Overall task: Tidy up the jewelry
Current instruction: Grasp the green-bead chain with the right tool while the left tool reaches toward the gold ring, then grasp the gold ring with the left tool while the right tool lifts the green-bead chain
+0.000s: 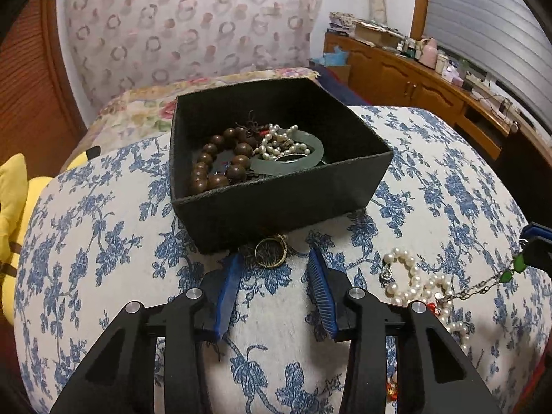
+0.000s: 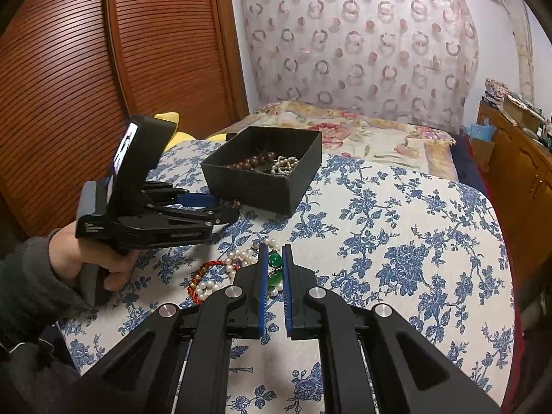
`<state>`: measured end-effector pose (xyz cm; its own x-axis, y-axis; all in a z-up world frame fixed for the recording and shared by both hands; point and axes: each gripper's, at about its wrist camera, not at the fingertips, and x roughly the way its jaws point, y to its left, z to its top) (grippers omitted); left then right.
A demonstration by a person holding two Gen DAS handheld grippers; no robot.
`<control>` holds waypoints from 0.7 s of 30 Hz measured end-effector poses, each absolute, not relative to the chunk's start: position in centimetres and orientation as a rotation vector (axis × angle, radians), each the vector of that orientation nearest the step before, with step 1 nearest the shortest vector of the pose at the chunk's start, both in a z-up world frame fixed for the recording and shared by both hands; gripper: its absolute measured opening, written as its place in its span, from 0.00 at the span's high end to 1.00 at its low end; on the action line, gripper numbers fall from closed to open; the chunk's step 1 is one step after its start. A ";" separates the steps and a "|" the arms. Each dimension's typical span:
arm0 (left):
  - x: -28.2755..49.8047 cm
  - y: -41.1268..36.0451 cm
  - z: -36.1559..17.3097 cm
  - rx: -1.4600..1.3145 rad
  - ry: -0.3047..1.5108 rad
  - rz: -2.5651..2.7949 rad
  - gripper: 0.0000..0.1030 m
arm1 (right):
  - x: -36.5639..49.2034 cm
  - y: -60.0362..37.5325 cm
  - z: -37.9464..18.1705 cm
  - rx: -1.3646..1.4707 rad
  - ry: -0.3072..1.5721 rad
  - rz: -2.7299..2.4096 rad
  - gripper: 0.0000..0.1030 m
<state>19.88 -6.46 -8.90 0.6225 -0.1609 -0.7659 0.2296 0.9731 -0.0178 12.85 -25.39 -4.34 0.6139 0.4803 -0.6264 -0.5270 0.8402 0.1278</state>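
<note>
My left gripper [image 1: 274, 258] gapes level over a round brass ring [image 1: 271, 251]; my right gripper [image 2: 275, 252] pinches the green-stone silver chain [image 2: 275, 260].

The left wrist camera sits low over the bedspread [image 1: 431, 158], looking forward between its fingers, close to the black box [image 1: 276, 203] just ahead. The right wrist camera stands farther back and to the right, facing the same box [image 2: 262, 186] from a distance. Both share box, bedspread [image 2: 396, 241] and curtain [image 1: 193, 24]
</note>
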 end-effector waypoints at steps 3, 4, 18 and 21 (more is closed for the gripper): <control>20.0 -6.7 -8.9 0.095 0.870 -0.218 0.62 | 12.8 -25.4 -4.3 -0.072 0.700 0.581 0.91; 20.1 -6.8 -9.0 0.100 0.869 -0.217 0.62 | 12.8 -25.4 -4.3 -0.072 0.699 0.581 0.91; 18.0 -6.1 -7.4 0.093 0.847 -0.252 1.00 | 13.1 -24.8 -2.5 -0.082 0.665 0.592 0.91; 17.6 -6.0 -6.9 0.098 0.841 -0.266 1.00 | 13.3 -24.6 -1.9 -0.086 0.652 0.594 0.91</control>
<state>17.59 -6.01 -6.92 0.6359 -0.1940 -0.7470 0.2711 0.9624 -0.0191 13.26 -24.59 -1.93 0.6353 0.4933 -0.5942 -0.5458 0.8311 0.1065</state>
